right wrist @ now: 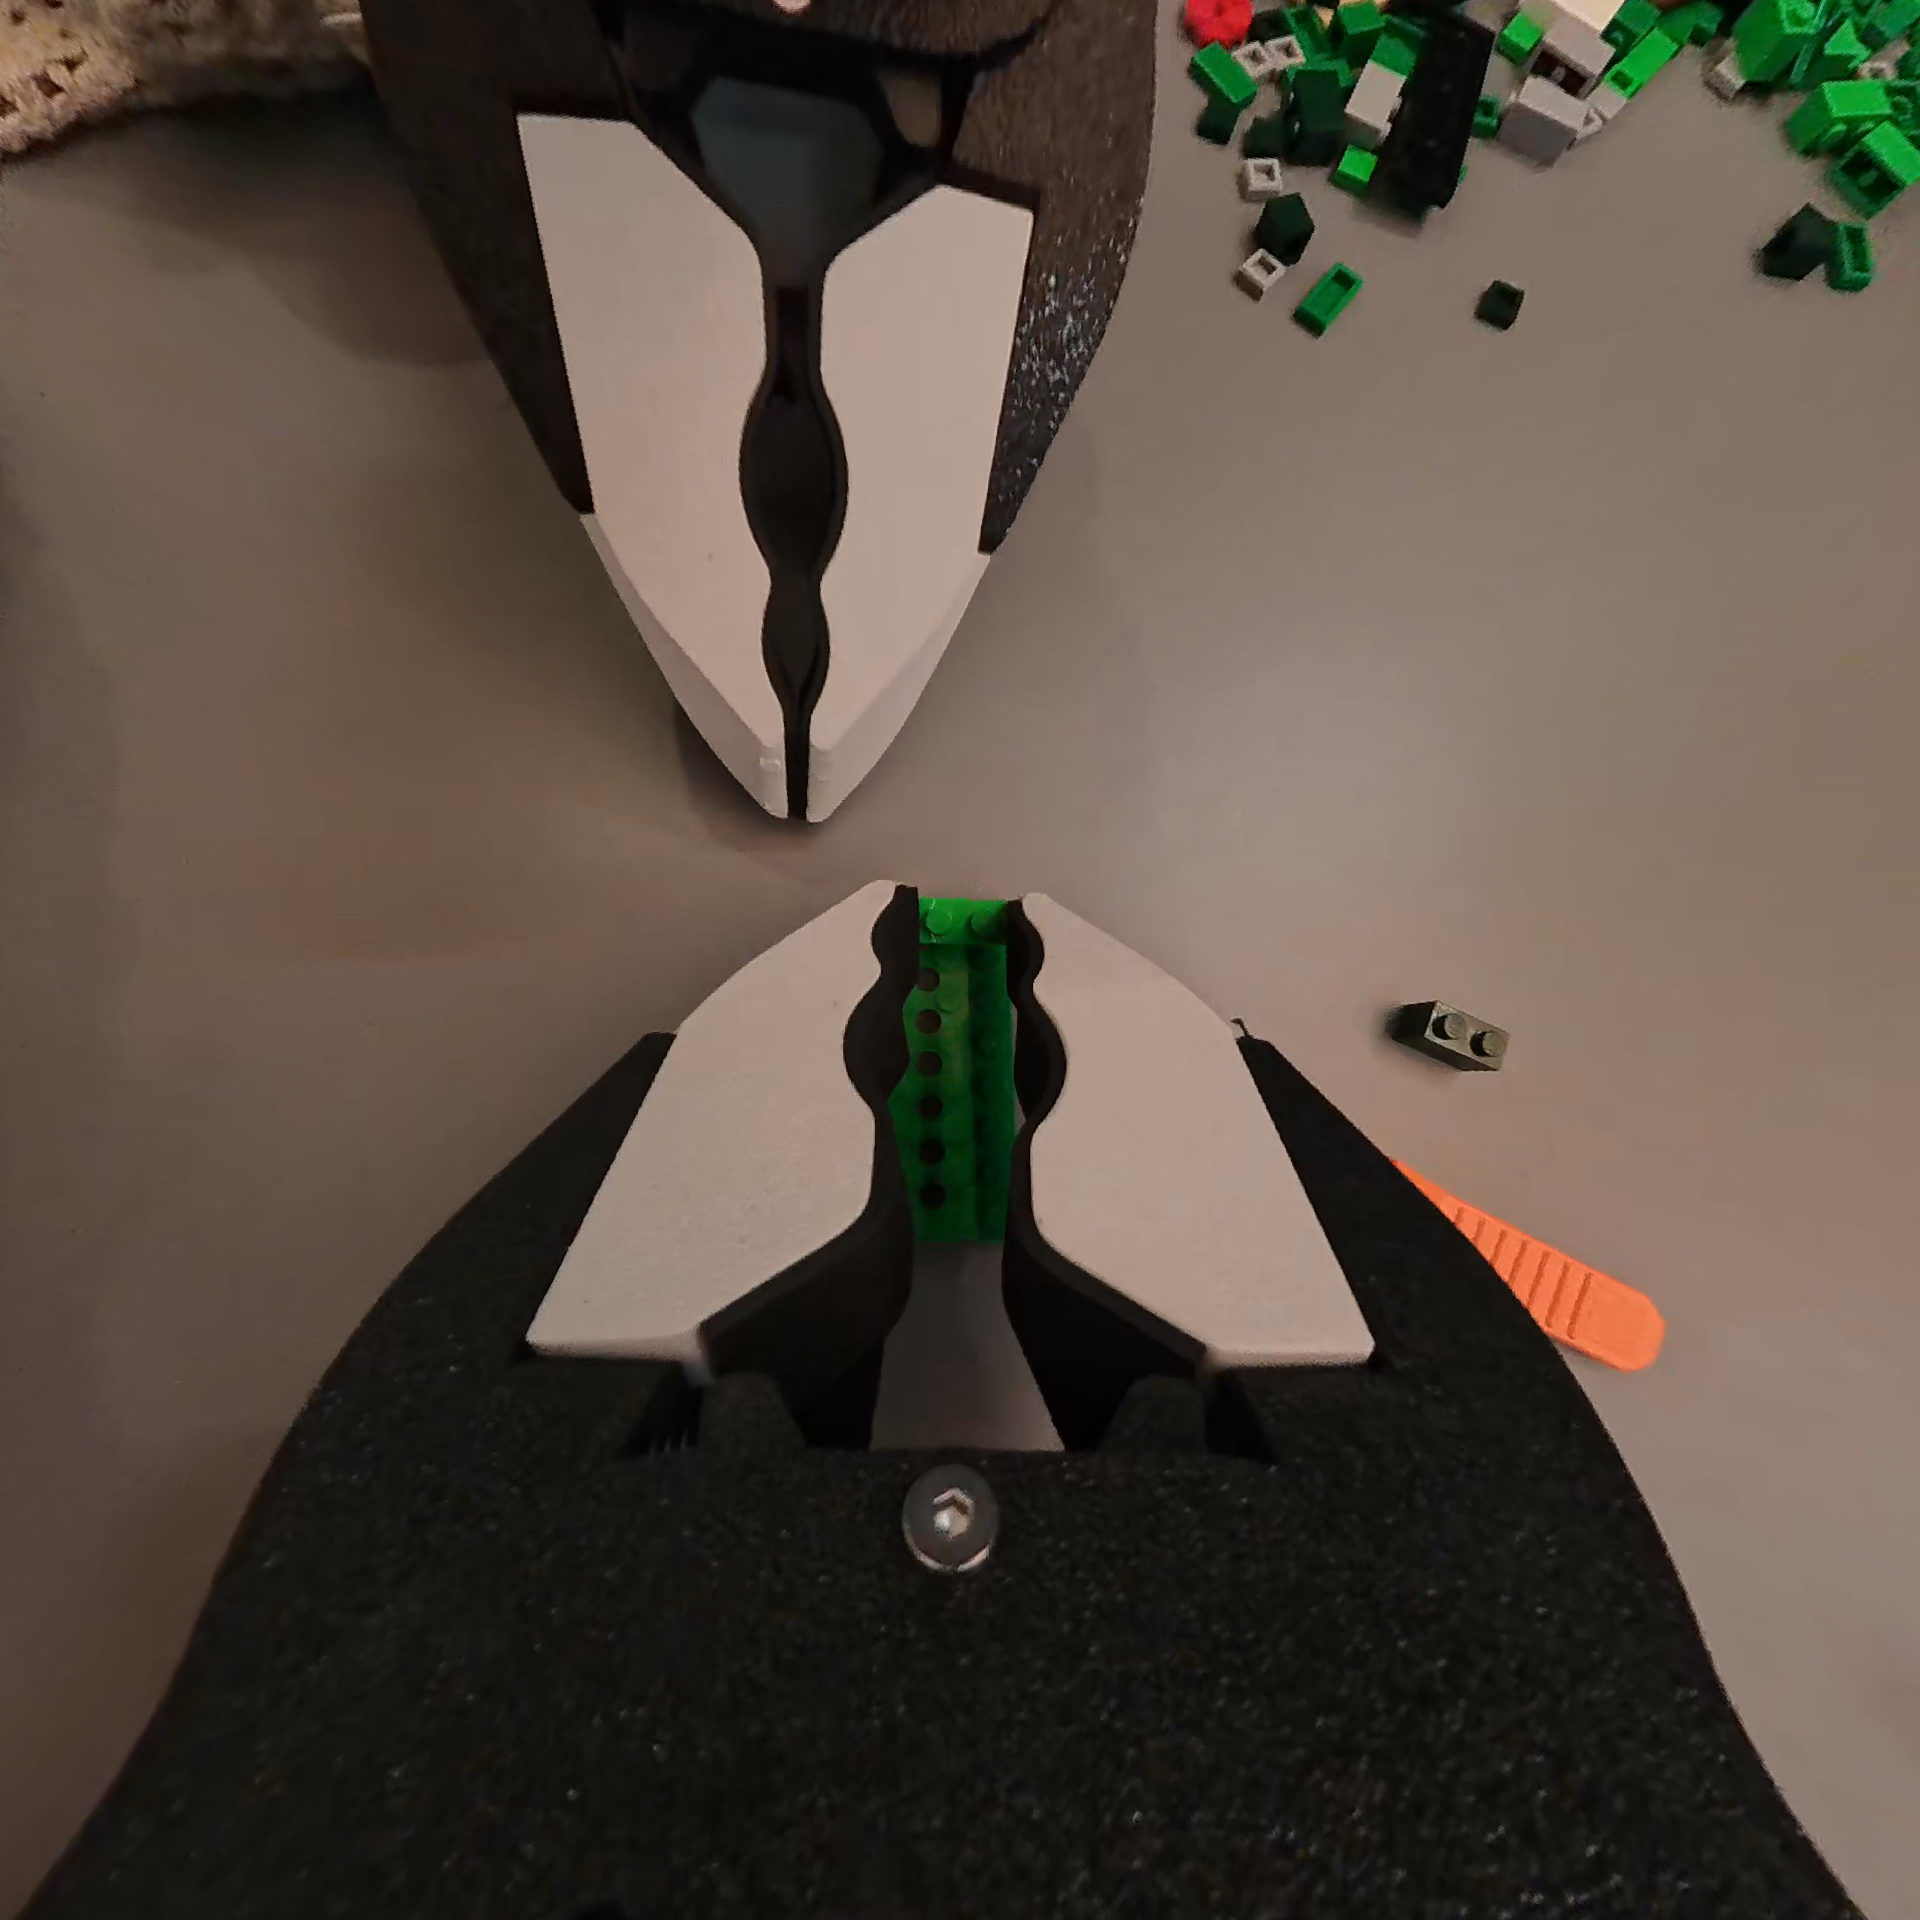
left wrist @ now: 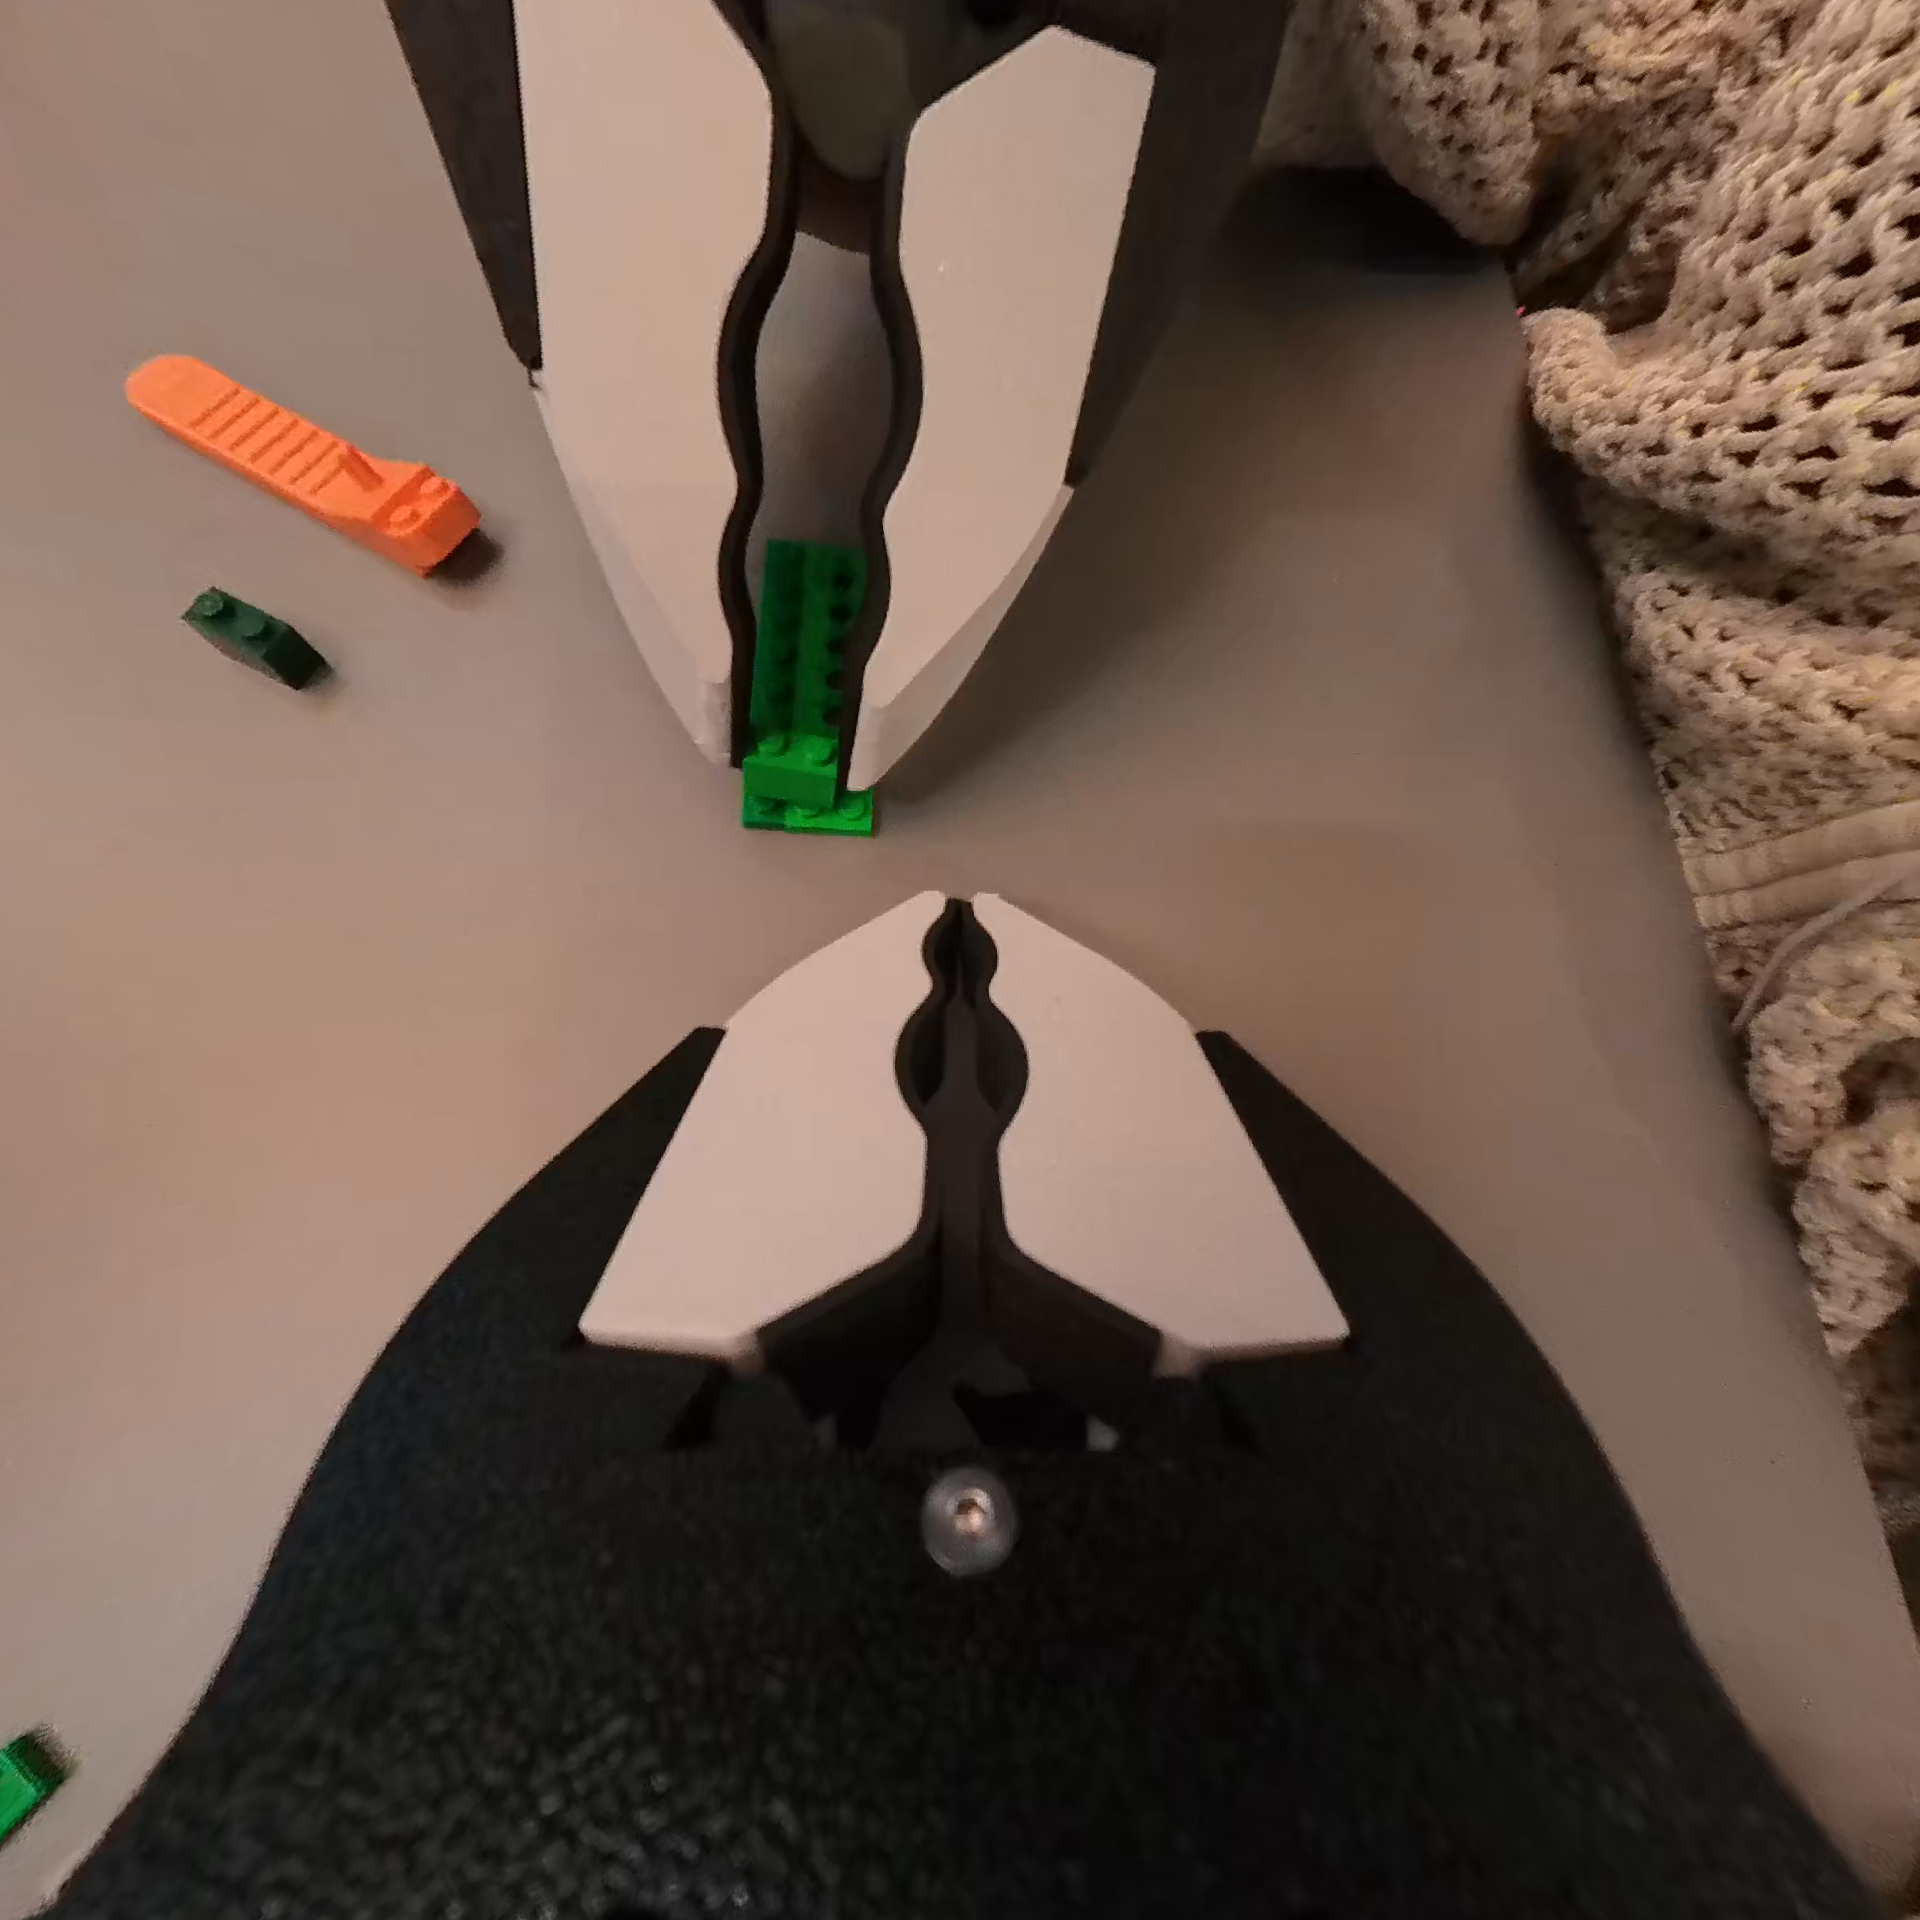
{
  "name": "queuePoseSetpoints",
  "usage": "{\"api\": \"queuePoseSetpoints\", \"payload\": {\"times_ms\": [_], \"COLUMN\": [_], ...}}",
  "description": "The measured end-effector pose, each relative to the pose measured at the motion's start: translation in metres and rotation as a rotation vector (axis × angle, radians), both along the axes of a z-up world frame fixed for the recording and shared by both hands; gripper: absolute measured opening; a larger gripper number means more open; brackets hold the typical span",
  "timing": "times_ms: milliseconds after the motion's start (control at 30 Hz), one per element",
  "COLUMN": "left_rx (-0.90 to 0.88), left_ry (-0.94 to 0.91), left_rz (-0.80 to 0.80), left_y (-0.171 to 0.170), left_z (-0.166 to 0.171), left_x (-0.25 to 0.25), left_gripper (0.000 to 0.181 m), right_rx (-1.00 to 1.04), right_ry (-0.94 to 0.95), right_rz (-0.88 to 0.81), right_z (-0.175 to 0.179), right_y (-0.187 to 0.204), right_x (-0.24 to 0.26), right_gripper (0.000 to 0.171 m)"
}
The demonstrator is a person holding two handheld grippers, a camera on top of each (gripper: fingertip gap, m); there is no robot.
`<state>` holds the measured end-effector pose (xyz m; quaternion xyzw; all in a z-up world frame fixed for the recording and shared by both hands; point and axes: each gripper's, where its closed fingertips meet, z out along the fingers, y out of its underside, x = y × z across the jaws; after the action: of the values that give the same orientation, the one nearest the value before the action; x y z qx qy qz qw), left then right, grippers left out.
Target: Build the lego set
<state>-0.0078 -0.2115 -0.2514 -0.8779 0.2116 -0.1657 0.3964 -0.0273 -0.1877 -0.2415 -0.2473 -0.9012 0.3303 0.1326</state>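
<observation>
Right claw (right wrist: 961,899) clamps a green plate stack (right wrist: 956,1081) lengthwise on the grey table (right wrist: 1351,727), the stack's long axis running along the fingers, its stepped end poking out at 12 o'clock. Directly opposite, the left claw (left wrist: 961,902) is clenched on nothing, tip to tip with the right, just short of that end. A dark brick (right wrist: 1449,1036) and orange separator (right wrist: 1538,1283) lie at 3 o'clock; the loose pile (right wrist: 1558,104) sits at 1 o'clock. The left is likely nearer for any pressing.
</observation>
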Motion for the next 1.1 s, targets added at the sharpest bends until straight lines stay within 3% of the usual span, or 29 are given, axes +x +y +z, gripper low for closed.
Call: {"api": "queuePoseSetpoints", "payload": {"times_ms": [1100], "left_rx": [-0.004], "left_ry": [0.003], "left_rz": [-0.001], "left_y": [-0.0009], "left_z": [-0.0015], "left_x": [0.0011], "left_gripper": [0.0], "right_rx": [0.033], "right_ry": [-0.08], "right_rz": [0.07], "right_z": [-0.005], "right_y": [-0.0015], "right_x": [-0.0026], "right_gripper": [0.016]}}
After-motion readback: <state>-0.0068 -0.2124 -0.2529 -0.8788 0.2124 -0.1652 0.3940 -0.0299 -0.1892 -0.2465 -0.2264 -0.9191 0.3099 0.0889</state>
